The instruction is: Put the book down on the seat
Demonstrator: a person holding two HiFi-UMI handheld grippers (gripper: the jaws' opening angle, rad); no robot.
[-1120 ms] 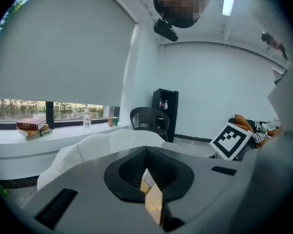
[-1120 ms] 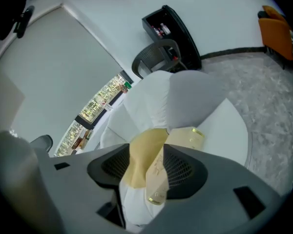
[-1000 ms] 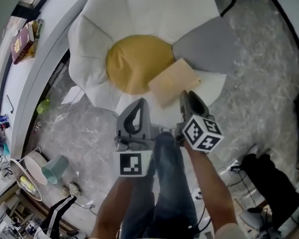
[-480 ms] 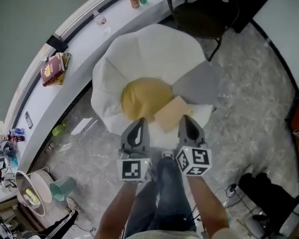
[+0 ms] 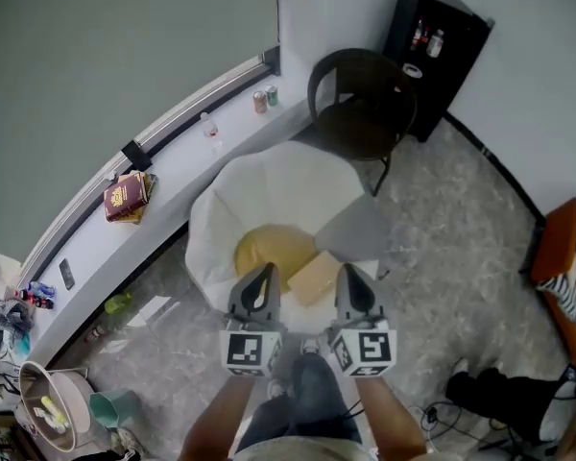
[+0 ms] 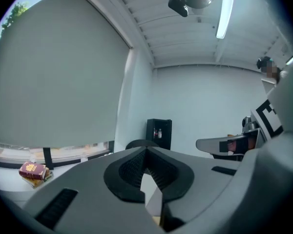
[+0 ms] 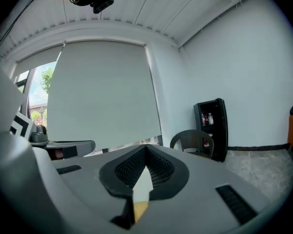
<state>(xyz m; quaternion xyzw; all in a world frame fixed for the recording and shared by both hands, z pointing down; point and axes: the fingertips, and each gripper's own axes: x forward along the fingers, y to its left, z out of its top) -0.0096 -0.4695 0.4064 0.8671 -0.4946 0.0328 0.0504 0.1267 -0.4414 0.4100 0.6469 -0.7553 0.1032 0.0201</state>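
The tan book lies flat on the flower-shaped seat, at the right edge of its yellow centre. Both grippers hang in the air well above the seat's near edge, clear of the book. My left gripper is shut with nothing in it, and my right gripper beside it is shut and empty too. In the left gripper view the jaw tips of the left gripper meet, with only the room beyond. In the right gripper view the right gripper is likewise closed on nothing.
A black chair stands just behind the seat, a black cabinet in the corner. A curved window ledge carries a red book and cans. A black bag and cables lie at the right, an orange seat beyond.
Both grippers have risen well above the seat, side by side. The book stays where it lay on the seat. The head view now takes in much more of the room.
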